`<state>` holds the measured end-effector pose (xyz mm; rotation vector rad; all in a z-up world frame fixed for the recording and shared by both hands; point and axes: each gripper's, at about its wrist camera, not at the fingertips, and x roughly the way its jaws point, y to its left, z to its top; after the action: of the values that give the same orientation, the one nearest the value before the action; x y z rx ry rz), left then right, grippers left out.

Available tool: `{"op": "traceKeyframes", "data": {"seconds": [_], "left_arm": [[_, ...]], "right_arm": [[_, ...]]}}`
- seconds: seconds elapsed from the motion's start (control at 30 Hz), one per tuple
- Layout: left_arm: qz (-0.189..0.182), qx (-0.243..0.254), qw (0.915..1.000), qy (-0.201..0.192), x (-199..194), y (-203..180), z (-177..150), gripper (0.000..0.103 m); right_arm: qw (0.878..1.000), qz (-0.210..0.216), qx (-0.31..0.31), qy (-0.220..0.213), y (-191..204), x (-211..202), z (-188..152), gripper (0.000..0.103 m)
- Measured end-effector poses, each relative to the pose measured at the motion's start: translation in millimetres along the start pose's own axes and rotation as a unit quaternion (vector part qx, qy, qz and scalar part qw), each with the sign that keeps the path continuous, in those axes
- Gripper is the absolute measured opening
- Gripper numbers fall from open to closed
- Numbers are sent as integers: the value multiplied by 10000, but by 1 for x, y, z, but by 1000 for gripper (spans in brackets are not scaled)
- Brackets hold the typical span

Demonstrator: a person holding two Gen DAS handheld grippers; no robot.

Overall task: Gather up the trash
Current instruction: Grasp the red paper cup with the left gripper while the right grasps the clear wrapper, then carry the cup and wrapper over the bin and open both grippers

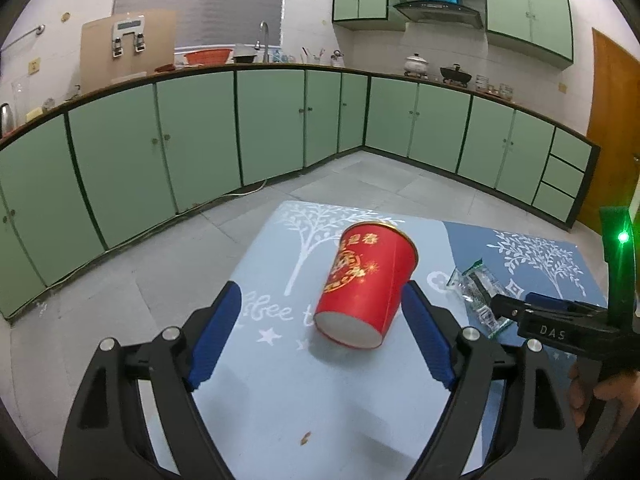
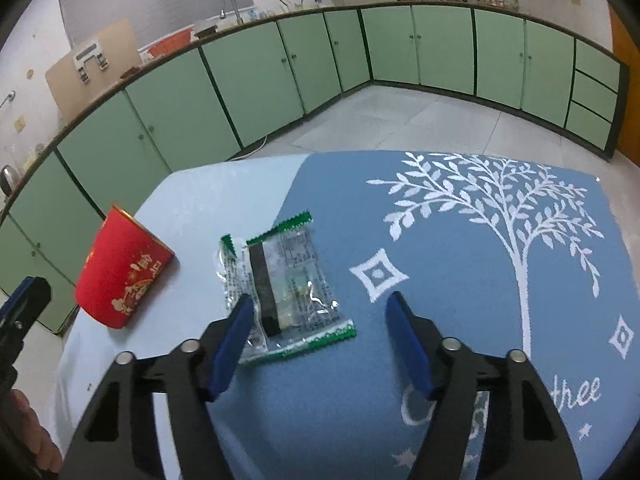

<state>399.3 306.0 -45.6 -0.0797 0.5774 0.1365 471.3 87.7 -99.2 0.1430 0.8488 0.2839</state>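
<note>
A red paper cup with gold print lies on its side on the blue tablecloth. My left gripper is open, its blue pads on either side of the cup's base. The cup also shows in the right wrist view. A clear and green snack wrapper lies flat on the cloth. My right gripper is open just above the wrapper's near edge, its left pad over the wrapper. The right gripper and the wrapper also show in the left wrist view.
The small table has a light blue and dark blue cloth with white tree prints. A small crumb lies near its front. Green kitchen cabinets line the far walls across a tiled floor. An orange door stands at right.
</note>
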Motion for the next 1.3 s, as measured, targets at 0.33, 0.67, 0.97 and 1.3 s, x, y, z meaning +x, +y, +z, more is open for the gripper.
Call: {"op": "traceKeyframes", "data": {"seconds": [0.33, 0.67, 0.97, 1.3], "left_arm": [[-183, 111, 9994, 286, 43, -25, 11, 84], [-139, 322, 9965, 756, 79, -38, 5, 75], [-89, 272, 9979, 582, 68, -36, 1, 61], [-92, 280, 9984, 482, 47, -31, -9, 60]], "right_arm": [[9994, 283, 187, 19, -11, 1, 3, 12], [9987, 396, 311, -118, -30, -12, -1, 0], [9991, 385, 92, -130, -19, -9, 4, 61], [9989, 39, -435, 162, 14, 14, 10, 17]]}}
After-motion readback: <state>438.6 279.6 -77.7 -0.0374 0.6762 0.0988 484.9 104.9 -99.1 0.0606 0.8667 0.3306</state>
